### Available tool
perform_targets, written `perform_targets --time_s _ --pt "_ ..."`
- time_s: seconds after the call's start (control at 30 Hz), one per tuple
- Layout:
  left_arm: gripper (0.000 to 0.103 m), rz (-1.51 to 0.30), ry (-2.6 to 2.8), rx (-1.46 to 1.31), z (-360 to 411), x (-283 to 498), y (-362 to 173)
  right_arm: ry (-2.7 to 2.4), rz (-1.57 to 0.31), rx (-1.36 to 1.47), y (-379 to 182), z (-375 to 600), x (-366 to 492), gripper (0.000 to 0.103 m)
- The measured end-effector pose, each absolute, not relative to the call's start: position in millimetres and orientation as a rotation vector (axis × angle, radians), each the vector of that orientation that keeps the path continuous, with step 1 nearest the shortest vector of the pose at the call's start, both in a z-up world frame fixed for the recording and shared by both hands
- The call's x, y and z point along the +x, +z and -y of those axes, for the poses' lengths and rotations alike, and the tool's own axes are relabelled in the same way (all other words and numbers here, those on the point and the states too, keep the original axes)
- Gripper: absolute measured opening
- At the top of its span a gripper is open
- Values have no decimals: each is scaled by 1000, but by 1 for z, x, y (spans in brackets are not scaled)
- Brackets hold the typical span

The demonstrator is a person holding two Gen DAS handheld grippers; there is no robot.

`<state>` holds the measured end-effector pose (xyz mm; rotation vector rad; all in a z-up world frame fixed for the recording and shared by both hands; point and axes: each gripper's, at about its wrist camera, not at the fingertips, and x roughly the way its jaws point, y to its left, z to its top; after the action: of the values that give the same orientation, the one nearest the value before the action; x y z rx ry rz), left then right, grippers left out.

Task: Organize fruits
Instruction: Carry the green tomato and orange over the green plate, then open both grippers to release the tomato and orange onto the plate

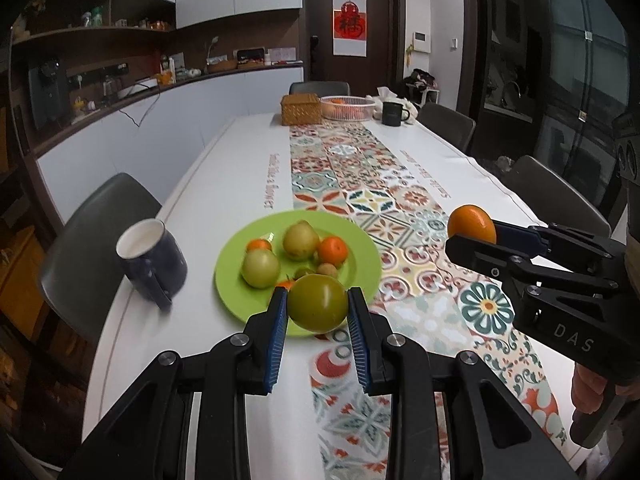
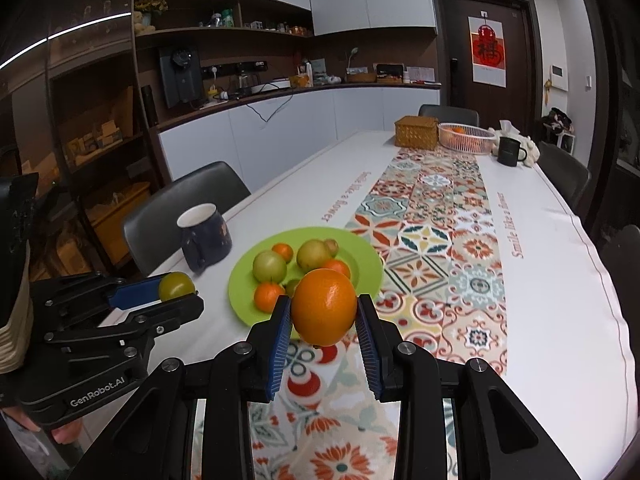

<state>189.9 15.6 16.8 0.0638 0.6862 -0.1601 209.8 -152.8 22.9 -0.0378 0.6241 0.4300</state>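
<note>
left gripper (image 1: 318, 308): clamped on a green tomato (image 1: 318, 303), above the near rim of the green plate (image 1: 362, 268)
right gripper (image 1: 472, 232): clamped on an orange (image 1: 472, 222), over the patterned runner (image 1: 404, 248)
plate holds: pears, small oranges
left of plate: dark blue mug (image 1: 154, 258)

My left gripper (image 1: 318, 306) is showing matt black plastic arms, ribbed blue pads and bright metal pivots. The green fruit (image 1: 318, 307) it is clamping is looking smooth and glossy, the orange (image 2: 324, 306) faintly dimpled. The green plate (image 1: 362, 258) is gleaming; the woven basket (image 1: 301, 109) is looking rough.
</note>
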Motion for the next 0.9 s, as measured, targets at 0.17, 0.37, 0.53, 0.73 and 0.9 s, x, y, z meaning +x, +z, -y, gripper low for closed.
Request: perform_targets --time_s 0.17,0.37,0.53,0.73,0.9 --pt "30 -675 -150 69 -26 207 20 429 -613 -44 28 143 227 34" --pt "30 -701 -129 54 -42 233 12 424 -647 -55 20 129 253 34" --pt "30 -761 -130 31 -54 257 -7 414 -715 -52 2 120 281 34" --pt "30 -857 -156 -15 -63 285 -37 412 -796 -70 -24 107 306 34" --pt "30 -916 -162 -32 -64 304 -54 406 -855 -98 -45 97 317 34"
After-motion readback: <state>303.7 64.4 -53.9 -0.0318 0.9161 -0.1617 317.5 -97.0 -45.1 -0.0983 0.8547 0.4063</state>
